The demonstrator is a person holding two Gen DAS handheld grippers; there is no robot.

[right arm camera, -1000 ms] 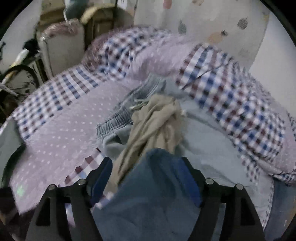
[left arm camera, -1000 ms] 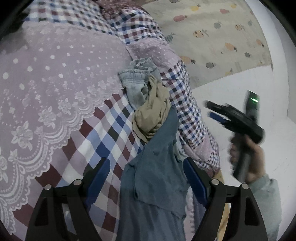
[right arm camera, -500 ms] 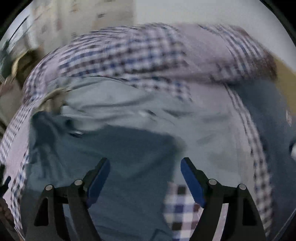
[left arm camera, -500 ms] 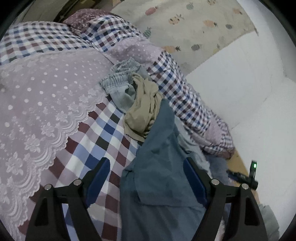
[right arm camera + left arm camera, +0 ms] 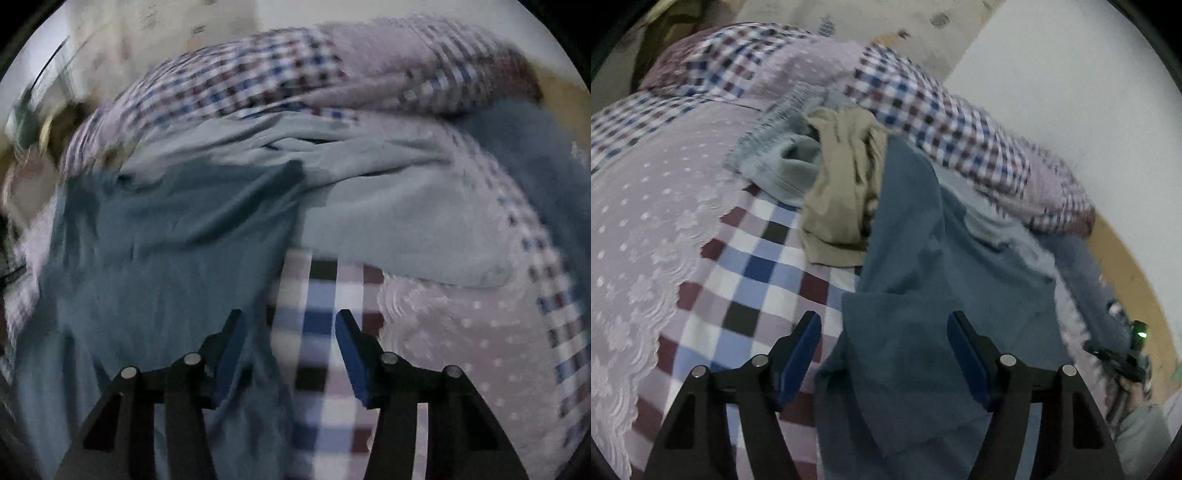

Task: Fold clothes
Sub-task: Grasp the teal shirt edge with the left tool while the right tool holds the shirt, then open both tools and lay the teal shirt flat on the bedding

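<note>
The right wrist view is smeared by motion: checks, dots and cloth edges run into streaks, and the far left of it is a dim blur that cannot be read. In the left wrist view the lower end of the teal garment (image 5: 923, 295) runs out of frame under the tongs, so its full shape is hidden. A tan garment (image 5: 842, 184) lies bunched on its upper edge, partly over grey shorts (image 5: 779, 162), whose far side is covered. A pale blue garment (image 5: 388, 206) lies under the teal one, only its right part showing. All rest on a bed (image 5: 757, 266) with a checked cover and a dotted lace throw (image 5: 639, 206). At the right edge the person's hand (image 5: 1134, 391) and a dark handle with a green light are cut off and fuzzy.

The left gripper (image 5: 884, 347) is spread wide above the teal garment, pads clear of the cloth as far as can be seen. The right gripper (image 5: 288, 343) is also spread, less widely; its left finger is at the teal garment's edge, its right finger over bare checks, and the blur hides whether either touches.

Against half a second ago, the left view sits lower and nearer the pile, with the tan garment larger in frame. The right gripper's gap is narrower than before, and the teal edge that filled the space between its fingers now lies to their left, with checked cover between them.
</note>
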